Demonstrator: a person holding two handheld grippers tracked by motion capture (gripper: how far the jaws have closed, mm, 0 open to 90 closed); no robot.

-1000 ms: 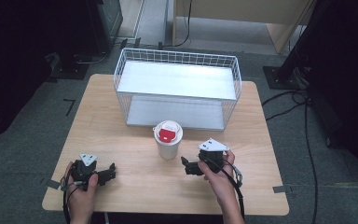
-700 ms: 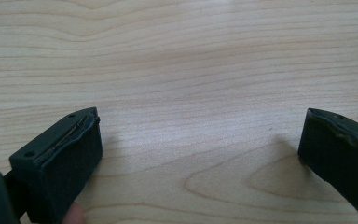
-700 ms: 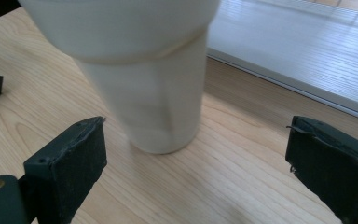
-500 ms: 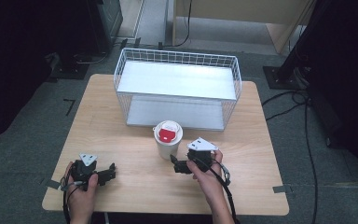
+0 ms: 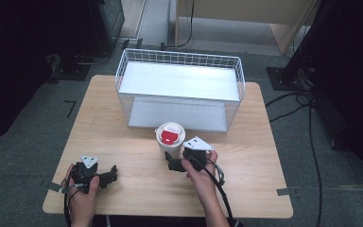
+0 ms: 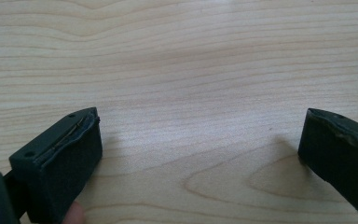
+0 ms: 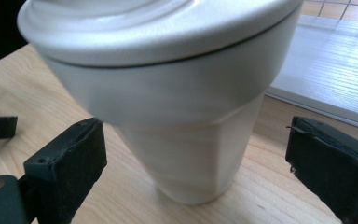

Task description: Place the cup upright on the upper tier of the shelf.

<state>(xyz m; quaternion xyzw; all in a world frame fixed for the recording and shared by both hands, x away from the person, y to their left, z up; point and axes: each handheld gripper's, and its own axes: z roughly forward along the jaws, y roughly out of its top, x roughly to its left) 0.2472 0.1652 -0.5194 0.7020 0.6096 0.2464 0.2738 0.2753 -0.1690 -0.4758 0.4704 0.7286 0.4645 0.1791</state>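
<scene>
From above, the cup (image 5: 170, 138) stands upright near the middle of the table (image 5: 264, 142), just in front of the wire basket (image 5: 179, 90) that sits toward the far edge. My right gripper (image 5: 172, 163) is at the cup's near side, low against its base, while my left gripper (image 5: 109, 176) rests near the front left corner, well apart from everything. Along my left gripper (image 6: 200, 154), both jaws stand wide with bare wood between them, so that hand is released and idle. Along my right gripper (image 7: 196, 172), the cup (image 7: 177, 116) rises between my jaws, its white lid overhead and its tapered foot on the wood; both pads are spread, with a clear gap on each side, so nothing is grasped yet. I judge that I am in the approach, lining up to take the cup, probably for the basket behind it. The next move calls for easing a little farther in so the pads sit square on the wall, then closing gently, since a thin paper cup can crush or tip.
</scene>
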